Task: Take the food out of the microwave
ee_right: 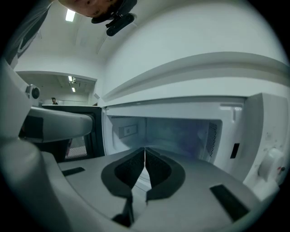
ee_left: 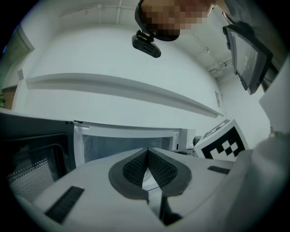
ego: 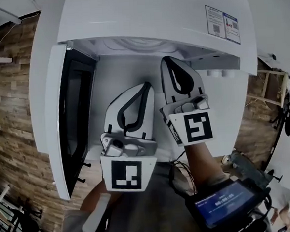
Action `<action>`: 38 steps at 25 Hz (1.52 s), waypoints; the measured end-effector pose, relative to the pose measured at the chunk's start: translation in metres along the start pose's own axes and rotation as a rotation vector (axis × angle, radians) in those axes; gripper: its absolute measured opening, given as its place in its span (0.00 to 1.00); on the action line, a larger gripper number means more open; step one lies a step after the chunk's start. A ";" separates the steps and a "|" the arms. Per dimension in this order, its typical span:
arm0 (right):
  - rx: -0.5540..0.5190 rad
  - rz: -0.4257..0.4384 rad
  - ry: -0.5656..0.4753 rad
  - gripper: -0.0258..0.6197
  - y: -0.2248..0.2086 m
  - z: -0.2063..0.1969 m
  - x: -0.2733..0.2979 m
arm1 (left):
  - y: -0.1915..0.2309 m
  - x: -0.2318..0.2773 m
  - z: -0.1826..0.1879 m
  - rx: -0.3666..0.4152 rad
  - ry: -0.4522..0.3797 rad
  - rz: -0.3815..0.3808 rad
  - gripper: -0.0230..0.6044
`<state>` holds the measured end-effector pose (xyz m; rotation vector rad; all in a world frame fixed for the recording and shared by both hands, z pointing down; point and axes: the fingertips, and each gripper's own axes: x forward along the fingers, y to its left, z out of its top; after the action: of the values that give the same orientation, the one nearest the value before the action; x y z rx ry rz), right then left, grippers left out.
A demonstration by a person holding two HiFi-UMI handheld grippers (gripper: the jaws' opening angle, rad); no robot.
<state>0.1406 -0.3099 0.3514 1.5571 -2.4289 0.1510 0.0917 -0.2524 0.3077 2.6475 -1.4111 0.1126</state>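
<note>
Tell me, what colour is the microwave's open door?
The door has a white frame around a dark window; the head view shows it best.

The microwave (ego: 153, 18) has a smooth white casing with a soft sheen. A glossy printed paper label (ego: 223, 24) sits on its top at the far right. Its door (ego: 73, 113), at the left, is dark glossy glass in a white frame, backed by fine perforated metal mesh (ee_left: 27, 181). The cavity (ee_right: 172, 133) looks like smooth, pale coated metal. The left gripper (ego: 147, 84) and right gripper (ego: 166, 59) have smooth matt white plastic shells. Their pads (ee_left: 133, 168) are dark and rubber-like with fine ribbing. The marker cubes (ego: 126, 175) are matt. The floor (ego: 11, 122) is grainy brown wood planking. The near-right screen (ego: 225, 201) is glossy.
</note>
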 end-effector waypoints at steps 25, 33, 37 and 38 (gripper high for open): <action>-0.030 -0.082 0.071 0.81 -0.022 -0.033 0.105 | 0.032 0.017 -0.037 -0.121 0.056 0.005 0.05; -0.057 -0.118 0.113 0.81 -0.025 -0.043 0.126 | 0.043 0.018 -0.038 -0.142 0.061 0.009 0.05; -0.078 -0.132 0.140 0.79 -0.029 -0.047 0.127 | 0.046 0.017 -0.039 -0.146 0.061 0.014 0.05; -0.080 -0.130 0.138 0.79 -0.029 -0.047 0.127 | 0.047 0.017 -0.039 -0.147 0.062 0.015 0.05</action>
<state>0.1236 -0.4232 0.4289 1.6076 -2.1948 0.1302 0.0625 -0.2861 0.3529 2.4941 -1.3641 0.0883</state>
